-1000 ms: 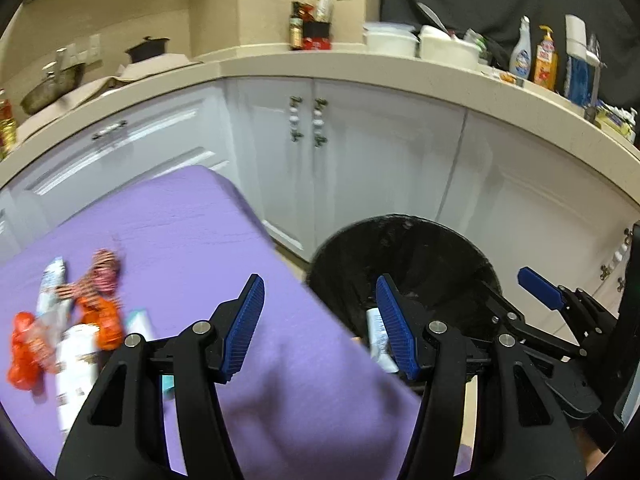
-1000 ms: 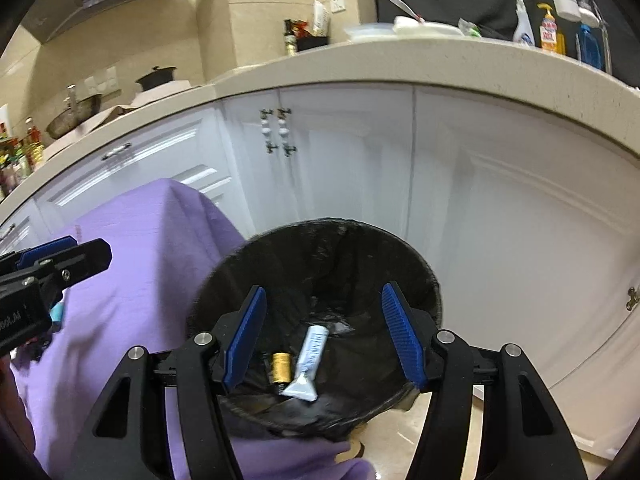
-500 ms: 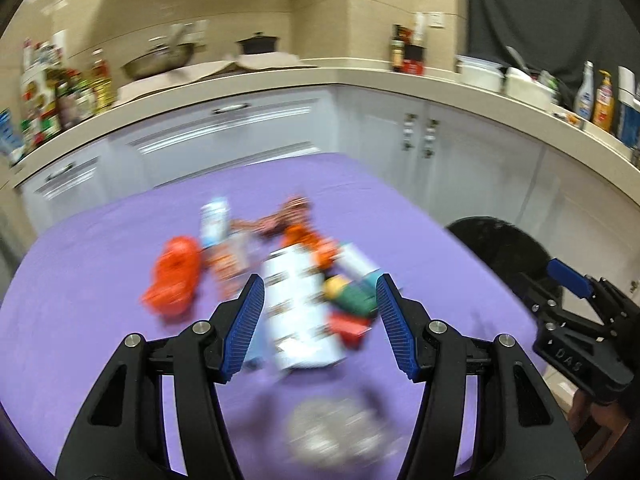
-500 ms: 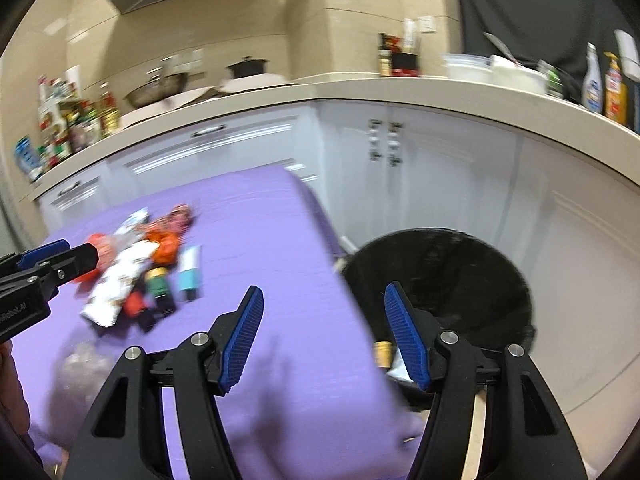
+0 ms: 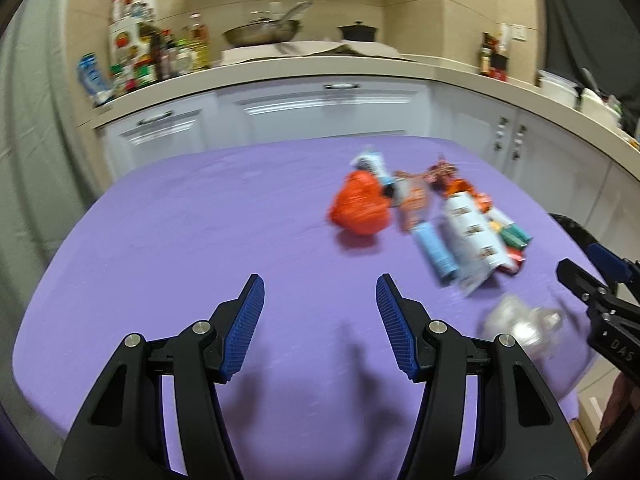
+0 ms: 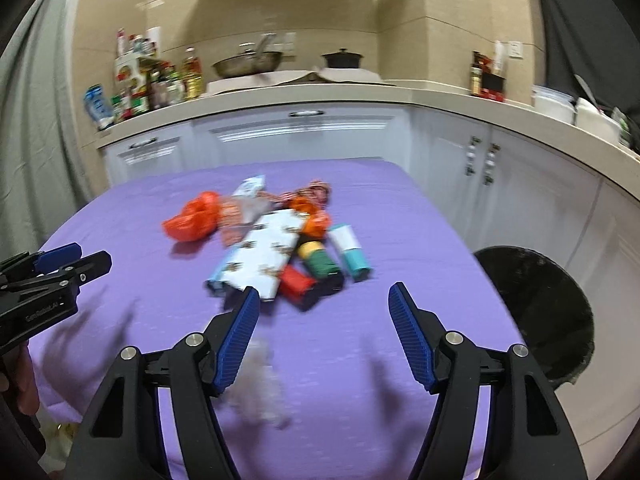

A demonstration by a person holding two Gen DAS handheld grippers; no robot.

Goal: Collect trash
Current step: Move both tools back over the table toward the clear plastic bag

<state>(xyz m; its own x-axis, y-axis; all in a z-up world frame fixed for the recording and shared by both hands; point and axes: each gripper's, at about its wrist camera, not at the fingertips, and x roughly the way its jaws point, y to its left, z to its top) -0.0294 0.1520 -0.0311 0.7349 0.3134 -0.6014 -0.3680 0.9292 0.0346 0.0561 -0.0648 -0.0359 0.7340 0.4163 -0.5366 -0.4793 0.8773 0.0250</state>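
Now the purple cloth-covered surface (image 6: pixel 400 216) fills both views, with white kitchen cabinets (image 6: pixel 304 136) and a beige worktop behind it. Off its right edge stands one round bin lined with a black bag (image 6: pixel 540 304). Trash lies heaped mid-surface: one white printed wrapper (image 6: pixel 264 256), one crumpled orange plastic bag (image 5: pixel 360 208), one green-and-yellow bottle (image 6: pixel 318 258), one red packet (image 6: pixel 294 282), one teal-and-white tube (image 6: pixel 352 252), plus one blurred clear crumpled wrap (image 5: pixel 520 324) nearer. The left tongs (image 5: pixel 320 320) hang released and empty over bare cloth, the heap ahead to their right. The right tongs (image 6: pixel 324 332) are likewise released, their jaws just opening wider with nothing between, the heap directly ahead
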